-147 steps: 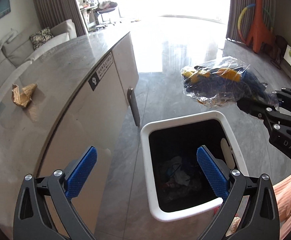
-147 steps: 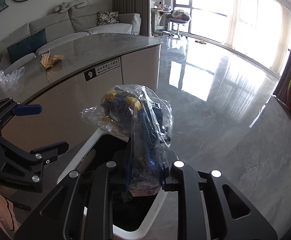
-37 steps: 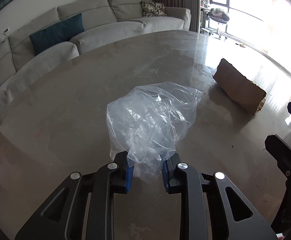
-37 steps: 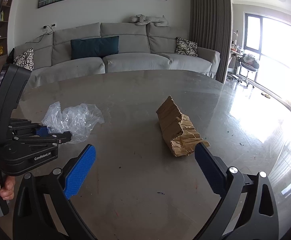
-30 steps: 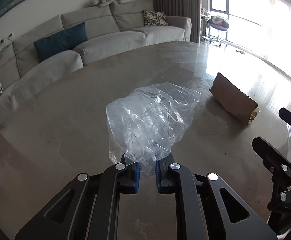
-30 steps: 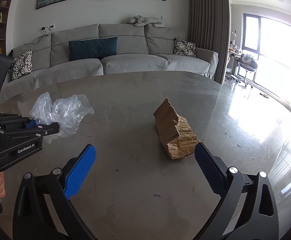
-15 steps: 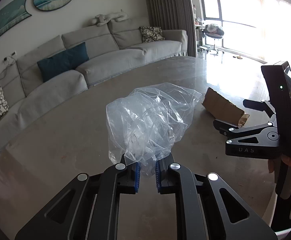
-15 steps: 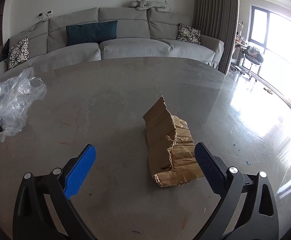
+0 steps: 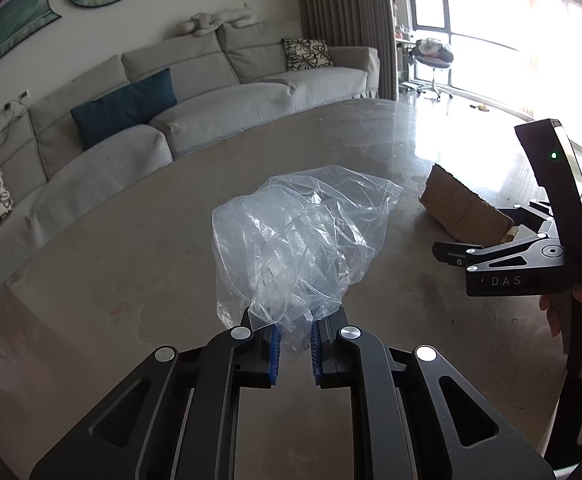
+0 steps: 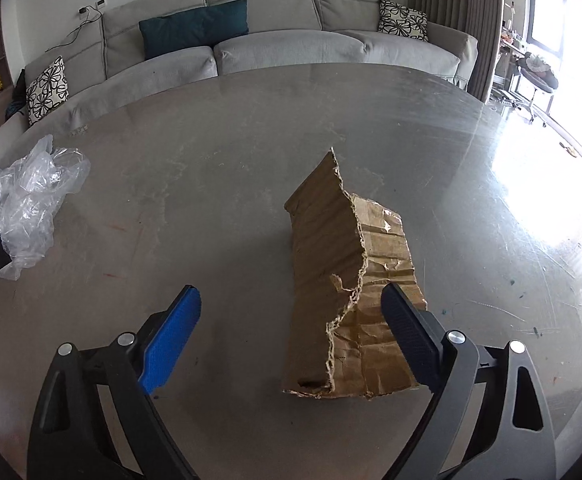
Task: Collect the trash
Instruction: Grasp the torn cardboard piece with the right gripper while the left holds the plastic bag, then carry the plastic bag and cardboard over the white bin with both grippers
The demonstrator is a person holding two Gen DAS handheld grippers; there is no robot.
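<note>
The left gripper [image 9: 294, 346] has its fingers clenched on a crumpled clear plastic bag [image 9: 303, 240], held above the grey stone bench [image 9: 131, 248]. The right gripper [image 10: 291, 338] has its fingers spread wide around a torn brown cardboard piece [image 10: 347, 280] lying on the bench, right of the bag.

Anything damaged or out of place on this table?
Yes: a torn, crumpled cardboard piece lies on the table, ragged-edged, between the open right gripper's fingers. The left gripper grips a crumpled clear plastic bag.
</note>
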